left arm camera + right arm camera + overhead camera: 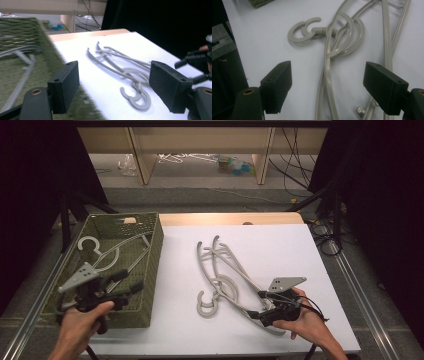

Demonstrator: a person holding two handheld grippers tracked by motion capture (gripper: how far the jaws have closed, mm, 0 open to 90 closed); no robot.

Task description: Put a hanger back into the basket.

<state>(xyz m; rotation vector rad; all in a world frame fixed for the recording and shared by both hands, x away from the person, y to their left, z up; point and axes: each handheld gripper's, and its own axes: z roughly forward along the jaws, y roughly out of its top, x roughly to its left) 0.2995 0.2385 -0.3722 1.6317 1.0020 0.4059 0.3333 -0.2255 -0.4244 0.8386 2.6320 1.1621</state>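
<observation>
Several grey plastic hangers (pixel 225 270) lie tangled on the white table top (pixel 280 250), their hooks (pixel 298 31) toward the near side. One more grey hanger (pixel 107 252) rests inside the green slatted basket (pixel 155 250) at the left. My left gripper (pixel 127 281) hovers over the basket's near right part, open, with nothing between its jaws. Past those jaws I see the basket's wall (pixel 22 32) and the pile of hangers (pixel 110 68). My right gripper (pixel 260 304) stands open low over the pile's near end, with hanger arms (pixel 327 62) under its jaws, untouched.
The table's wooden far edge (pixel 225 217) borders a floor with cables and clutter (pixel 235 165). Dark curtains and stand legs flank both sides. The table's near right corner lies beside my right hand (pixel 310 327).
</observation>
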